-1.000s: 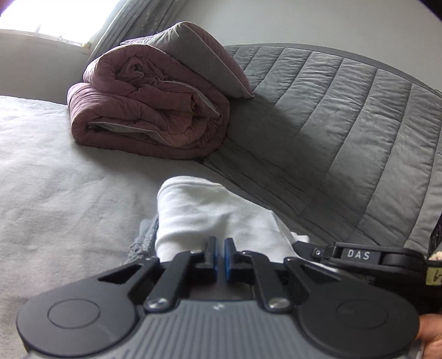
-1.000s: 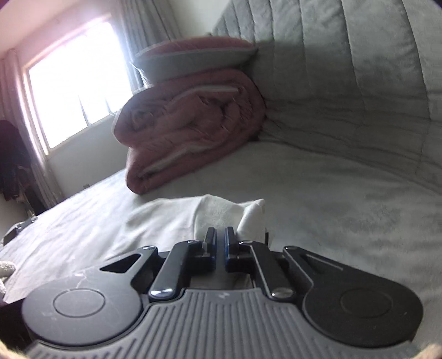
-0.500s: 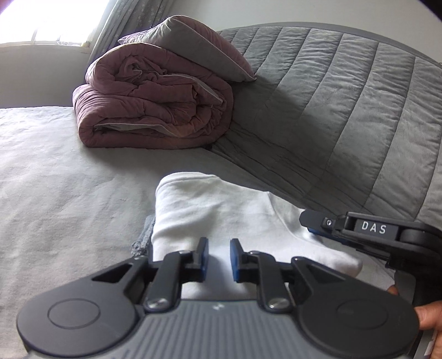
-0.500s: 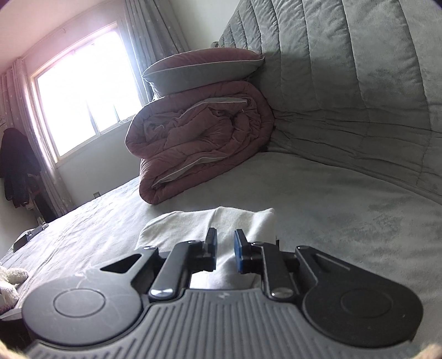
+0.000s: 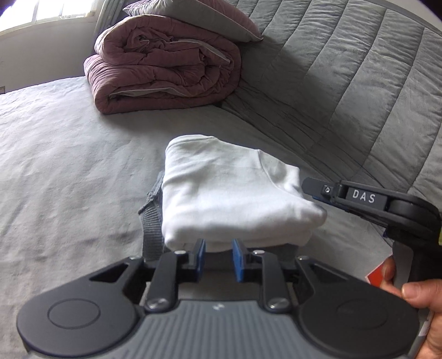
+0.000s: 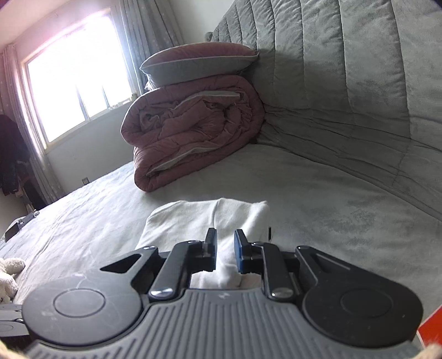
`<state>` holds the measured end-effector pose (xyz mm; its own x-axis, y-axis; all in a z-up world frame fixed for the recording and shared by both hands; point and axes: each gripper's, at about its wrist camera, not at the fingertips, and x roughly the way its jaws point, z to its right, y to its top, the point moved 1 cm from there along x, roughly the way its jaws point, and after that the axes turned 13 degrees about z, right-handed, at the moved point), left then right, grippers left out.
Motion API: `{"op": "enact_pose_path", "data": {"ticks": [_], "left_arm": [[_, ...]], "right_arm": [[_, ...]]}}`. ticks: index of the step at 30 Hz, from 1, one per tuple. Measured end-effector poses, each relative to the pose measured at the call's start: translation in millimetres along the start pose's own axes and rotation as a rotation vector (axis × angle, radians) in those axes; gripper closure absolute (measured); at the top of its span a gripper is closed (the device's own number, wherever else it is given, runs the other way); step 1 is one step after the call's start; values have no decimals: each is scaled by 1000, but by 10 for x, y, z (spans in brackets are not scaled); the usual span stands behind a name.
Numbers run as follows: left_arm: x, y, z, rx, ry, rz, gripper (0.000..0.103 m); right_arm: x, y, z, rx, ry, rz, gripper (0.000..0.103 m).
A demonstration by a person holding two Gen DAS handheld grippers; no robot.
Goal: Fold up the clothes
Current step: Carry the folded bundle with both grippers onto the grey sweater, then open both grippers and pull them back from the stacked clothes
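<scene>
A folded white garment (image 5: 234,190) lies on the grey bed, on top of a folded grey garment (image 5: 151,223) whose ribbed edge sticks out on the left. My left gripper (image 5: 218,258) stands open just in front of the white garment's near edge, holding nothing. In the left wrist view my right gripper (image 5: 315,190) comes in from the right, its tip at the garment's right edge. In the right wrist view the white garment (image 6: 193,223) lies under and between the parted fingers of my right gripper (image 6: 224,250), which is open.
A rolled maroon duvet (image 5: 165,69) with a pillow (image 5: 199,16) on top sits at the back against the grey quilted headboard (image 5: 345,82). The grey bedsheet (image 5: 60,171) spreads to the left. A window (image 6: 74,82) and a soft toy (image 6: 8,276) are at the left.
Both grippers went from shut on the white garment to open and let it go. They have drawn back a little, and the garment lies flat on the bed.
</scene>
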<state>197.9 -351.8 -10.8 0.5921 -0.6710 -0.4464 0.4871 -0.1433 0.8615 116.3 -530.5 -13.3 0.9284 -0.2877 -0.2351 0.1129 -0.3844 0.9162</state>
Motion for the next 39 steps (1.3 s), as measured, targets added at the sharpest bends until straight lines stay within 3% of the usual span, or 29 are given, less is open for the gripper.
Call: {"op": "enact_pose_path", "data": {"ticks": [2,4,9,16,25,31,39], "left_arm": [[-117,24,20,-6,19,-21,71],[-233,48,40,-13,37,-42,65],[-534,118,115,-27,68,-98,57],[-966,162,278,-3,126,-115,28],[-1292,71,368,-16,179,-135,7],[-1347,-63,385,-3,188,-160,1],[-1220,-206,282,-15,230,-223,1]], "right_arm": [[-51,17,-61,24,9,-44,80],[-122,55,-138,15,-5,-72,62],[-363,151,-261,-11,-31,-122,59],[-852,272,-379,-26,-35,-150,38],[-1345,170,-406,-14,-41,-172,21],[-1509,15,-301,-7,-60,-157,4],[-1490,-146,-164,-26,-108,-196,0]]}}
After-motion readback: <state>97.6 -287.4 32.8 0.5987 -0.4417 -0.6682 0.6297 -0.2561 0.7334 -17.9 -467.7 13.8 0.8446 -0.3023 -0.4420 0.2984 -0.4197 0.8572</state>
